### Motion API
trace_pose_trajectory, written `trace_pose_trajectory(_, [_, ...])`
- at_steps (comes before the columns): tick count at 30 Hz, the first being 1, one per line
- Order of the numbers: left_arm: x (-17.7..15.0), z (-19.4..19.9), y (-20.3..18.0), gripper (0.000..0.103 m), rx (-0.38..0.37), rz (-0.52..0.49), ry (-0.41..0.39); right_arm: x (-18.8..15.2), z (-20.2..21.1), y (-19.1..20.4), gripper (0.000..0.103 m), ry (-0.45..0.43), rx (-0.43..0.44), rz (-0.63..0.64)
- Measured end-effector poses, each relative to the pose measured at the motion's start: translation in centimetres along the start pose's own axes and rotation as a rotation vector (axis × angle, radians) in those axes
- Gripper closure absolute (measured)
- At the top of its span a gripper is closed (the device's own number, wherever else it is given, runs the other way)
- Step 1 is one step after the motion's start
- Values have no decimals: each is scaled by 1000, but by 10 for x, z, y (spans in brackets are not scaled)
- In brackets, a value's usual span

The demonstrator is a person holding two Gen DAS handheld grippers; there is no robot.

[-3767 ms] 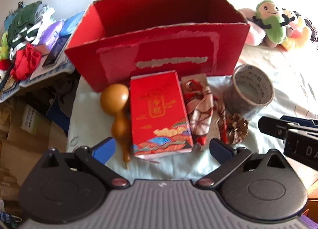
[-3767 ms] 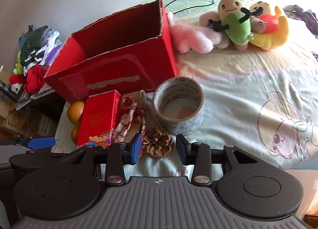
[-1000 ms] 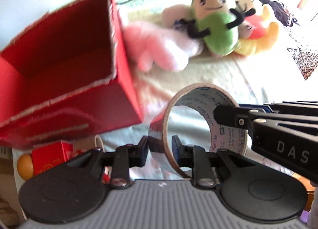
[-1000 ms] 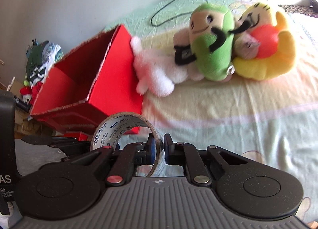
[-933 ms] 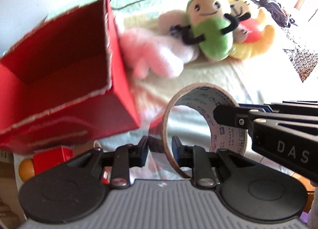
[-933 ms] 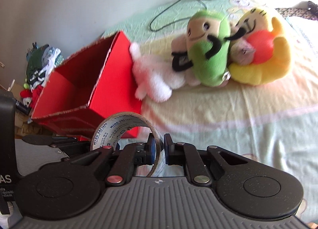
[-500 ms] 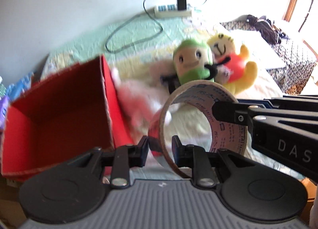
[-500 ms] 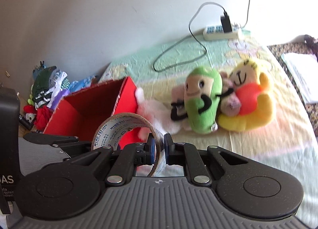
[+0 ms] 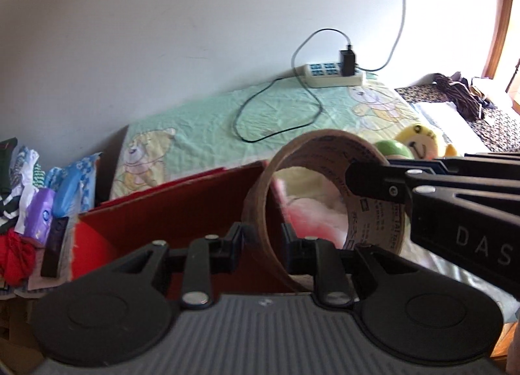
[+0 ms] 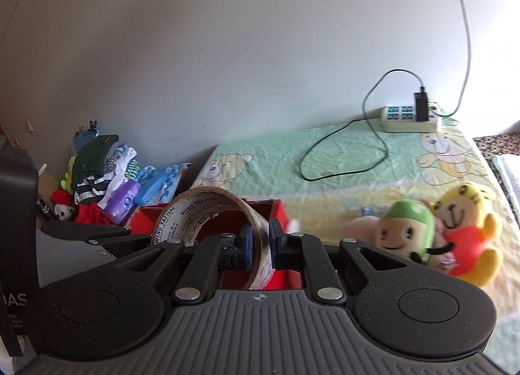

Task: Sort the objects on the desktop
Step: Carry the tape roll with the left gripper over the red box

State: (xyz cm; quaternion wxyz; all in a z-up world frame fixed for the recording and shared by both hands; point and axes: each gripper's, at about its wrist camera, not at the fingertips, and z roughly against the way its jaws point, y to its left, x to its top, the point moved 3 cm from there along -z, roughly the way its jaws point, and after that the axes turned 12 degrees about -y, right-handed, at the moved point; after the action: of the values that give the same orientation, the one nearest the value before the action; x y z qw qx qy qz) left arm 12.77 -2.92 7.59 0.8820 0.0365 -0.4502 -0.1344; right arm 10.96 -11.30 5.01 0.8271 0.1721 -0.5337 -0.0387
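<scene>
Tape roll (image 10: 208,228): held in the air above the red box (image 9: 182,209), on edge; print reads "WING TAI TAPE".
Left gripper (image 9: 262,241): fingers closed on the roll's near wall.
Right gripper (image 10: 259,243): fingers pinch the opposite wall (body lettered "DAS").
Plush toys (image 10: 435,232): on the bed (image 10: 341,157).

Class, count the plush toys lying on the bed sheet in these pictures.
3: the green plush, the yellow plush beside it, and the pink plush by the red box. Others may be hidden.
</scene>
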Motion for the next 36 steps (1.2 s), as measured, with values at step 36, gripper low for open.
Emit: trace_pose_trajectory(36, [-74, -116, 148, 82, 64, 8, 219, -66, -167, 89, 93, 252, -9, 11])
